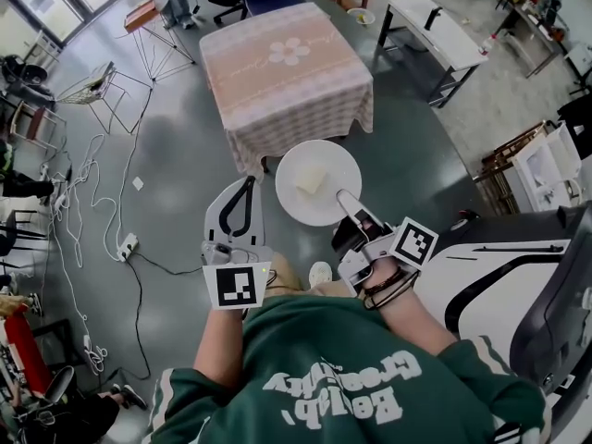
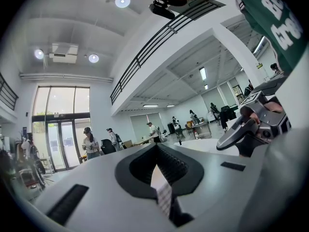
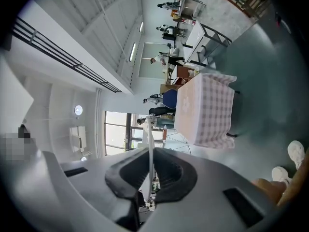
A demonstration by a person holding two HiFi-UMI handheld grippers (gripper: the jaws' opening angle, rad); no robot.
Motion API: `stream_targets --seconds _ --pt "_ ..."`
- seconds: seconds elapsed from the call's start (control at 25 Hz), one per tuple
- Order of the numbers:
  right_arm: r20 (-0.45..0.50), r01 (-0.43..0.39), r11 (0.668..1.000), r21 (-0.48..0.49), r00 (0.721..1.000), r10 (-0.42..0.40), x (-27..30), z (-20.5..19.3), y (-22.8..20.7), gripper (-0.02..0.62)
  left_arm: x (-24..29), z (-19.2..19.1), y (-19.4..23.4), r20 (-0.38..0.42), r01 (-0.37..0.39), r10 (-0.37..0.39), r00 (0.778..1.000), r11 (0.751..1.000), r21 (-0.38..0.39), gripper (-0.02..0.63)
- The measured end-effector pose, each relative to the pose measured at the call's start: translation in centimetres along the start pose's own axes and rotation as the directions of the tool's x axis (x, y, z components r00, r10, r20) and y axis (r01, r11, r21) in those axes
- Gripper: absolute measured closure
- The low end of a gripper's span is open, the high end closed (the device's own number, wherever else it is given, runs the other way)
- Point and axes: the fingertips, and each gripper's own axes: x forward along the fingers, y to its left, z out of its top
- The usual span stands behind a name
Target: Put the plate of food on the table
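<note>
A white plate (image 1: 324,155) with a pale yellow piece of food (image 1: 312,181) hangs level over the grey floor, just in front of the square table (image 1: 287,72) with its pink checked cloth. My right gripper (image 1: 344,198) is shut on the plate's near right rim. In the right gripper view that rim (image 3: 150,139) stands edge-on between the jaws, with the table (image 3: 205,110) beyond. My left gripper (image 1: 248,185) is to the left of the plate, apart from it, shut and holding nothing. In the left gripper view the plate (image 2: 212,146) and the right gripper (image 2: 251,127) lie to the right.
A white desk (image 1: 435,30) stands at the back right. At the back left are a wire chair (image 1: 92,86) and a folding stand (image 1: 153,17). Cables (image 1: 92,202) and a power strip (image 1: 128,245) lie on the floor at left. A large white and black machine (image 1: 518,276) is close on my right.
</note>
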Motion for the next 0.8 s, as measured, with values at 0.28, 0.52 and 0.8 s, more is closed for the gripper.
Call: stream_targets --seconds 0.28,0.52,0.8 --pt "-0.022 -0.01 1.0 -0.016 1.0 0.009 0.9 1.5 0.1 0.563 1.8 0.7 -0.2 0.015 -0.005 0.004 1.0 1.0 0.012 0.598" --pt "-0.003 -0.033 0.999 -0.023 0.999 0.033 2.3 3.5 -0.1 0.563 4.1 0.5 0.1 0.035 0.0 -0.001 0.999 0.999 0.042 0.597" --pt "0.016 -0.029 0.999 -0.026 0.999 0.029 4.3 5.0 -0.7 0.563 6.9 -0.2 1.1 0.047 0.015 -0.017 0.999 0.999 0.045 0.597"
